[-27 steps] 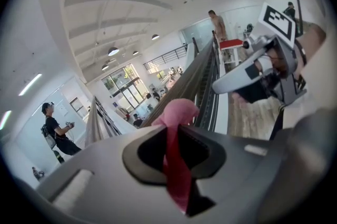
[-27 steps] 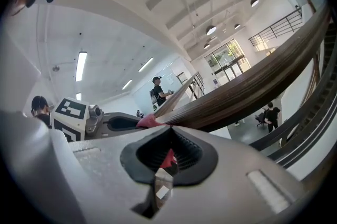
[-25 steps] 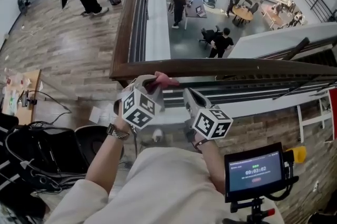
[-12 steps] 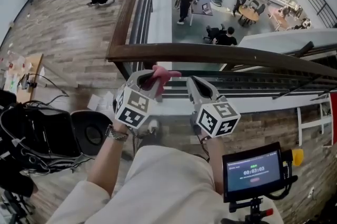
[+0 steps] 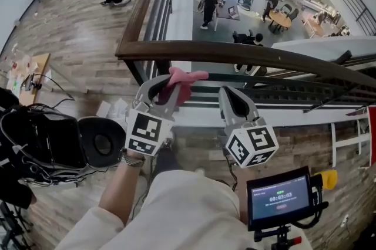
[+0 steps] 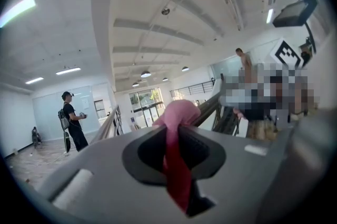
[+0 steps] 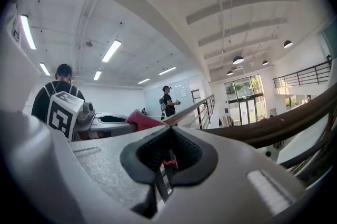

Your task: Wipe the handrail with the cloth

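I am carrying the pink cloth point(image 5: 183, 80) up toward the dark wooden handrail point(image 5: 252, 56), and the wipe itself is not yet begun. The bunch is sitting just below the rail's near edge, and as far as I can tell it is not touching the wood. To do this well, I am judging that the loose bunch ahead of the tips should land on the rail's top face first, so that soft fabric and not hard plastic is meeting the wood. Then I should be pressing lightly and drawing it along the rail's length in one long pass. The fingers of my left gripper point(image 5: 167, 89) are clamped on a narrow fold of the cloth, with a strip hanging down through the gap between them. The hold needs to stay firm, or friction could be dragging that fold free. The fingers of my right gripper point(image 5: 230, 94) are pressed together with nothing between them, so it should be staying clear of the wiping path. My left forearm is reaching up and forward, with a watch point(image 5: 133, 159) on the wrist. Its gripper is pointing at the rail, roughly level. My right gripper is hanging just beside it, aimed the same way and short of the rail.
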